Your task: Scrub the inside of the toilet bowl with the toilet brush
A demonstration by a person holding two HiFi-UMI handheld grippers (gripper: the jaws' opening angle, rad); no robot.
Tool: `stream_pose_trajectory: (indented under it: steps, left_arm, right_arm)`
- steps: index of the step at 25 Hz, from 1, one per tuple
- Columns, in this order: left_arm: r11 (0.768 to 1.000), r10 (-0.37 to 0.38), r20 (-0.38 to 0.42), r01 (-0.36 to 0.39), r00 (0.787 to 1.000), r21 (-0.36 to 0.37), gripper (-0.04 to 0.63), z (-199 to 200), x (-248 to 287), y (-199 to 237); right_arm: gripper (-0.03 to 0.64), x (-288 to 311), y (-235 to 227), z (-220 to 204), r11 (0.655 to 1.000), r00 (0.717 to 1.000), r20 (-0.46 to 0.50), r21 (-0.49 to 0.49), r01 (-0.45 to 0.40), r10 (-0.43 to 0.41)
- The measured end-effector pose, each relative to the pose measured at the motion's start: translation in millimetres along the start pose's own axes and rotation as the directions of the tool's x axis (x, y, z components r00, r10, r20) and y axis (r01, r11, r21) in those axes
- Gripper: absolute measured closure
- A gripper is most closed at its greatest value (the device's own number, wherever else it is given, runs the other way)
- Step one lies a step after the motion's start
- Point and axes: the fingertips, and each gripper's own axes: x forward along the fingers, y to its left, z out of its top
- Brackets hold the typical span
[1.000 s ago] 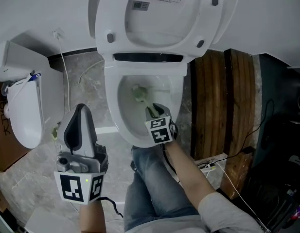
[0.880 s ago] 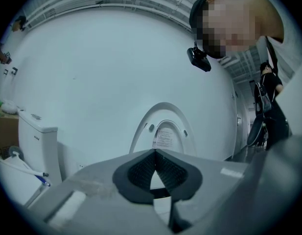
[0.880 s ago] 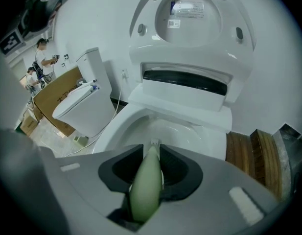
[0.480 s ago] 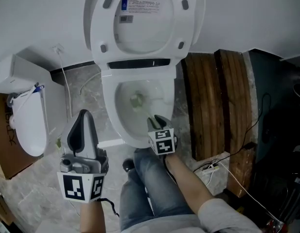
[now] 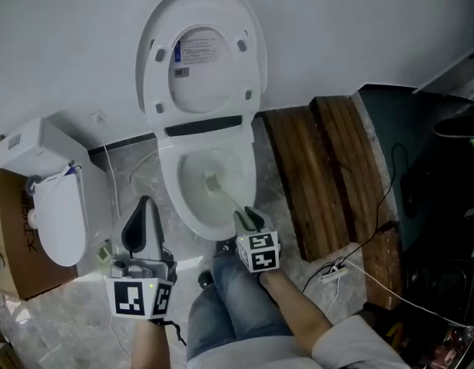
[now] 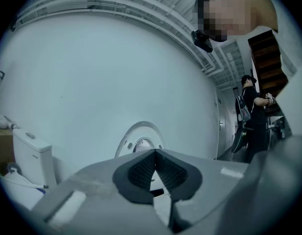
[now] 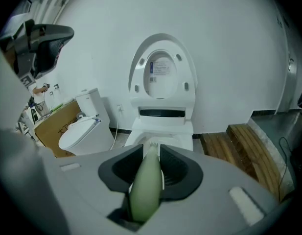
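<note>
Scrubbing looks unfinished though the head view has pulled back: right tongs point(image 7: 151, 153) stay clamped on the green toilet brush point(image 7: 145, 190), its bristles still low inside the toilet bowl point(image 5: 172, 200), while left tongs point(image 6: 154, 166) hang closed, empty.

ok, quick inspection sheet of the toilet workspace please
Surface: grey stone-look floor.
Job's things: toilet bowl, lid up; brush, head down in the bowl.
Clutter: second toilet, cardboard box, wooden planks.
Grippers: right gripper shut on the brush handle; left gripper shut, empty, held beside the bowl.
Cables: white cable on the floor at right; thin white line left of the bowl.
Surroundings: white wall; another person in the background.
</note>
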Motion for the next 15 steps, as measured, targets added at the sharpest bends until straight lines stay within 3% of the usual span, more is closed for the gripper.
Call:
stream_pose_trajectory:
  steps: [8,15]
  left_arm:
    - [1.000,-0.021,0.047,0.021,0.999,-0.007,0.592,46,-34,-24]
    - [0.999,-0.021,0.065,0.019,0.998,0.027,0.592,80,-55,-36]
  right_arm:
    - [0.511,-75,8,36,0.998,0.992,0.118,0.049,0.030,-0.035]
    - [0.511,-128,14,76,0.998,0.972,0.227,0.057,0.041,-0.053]
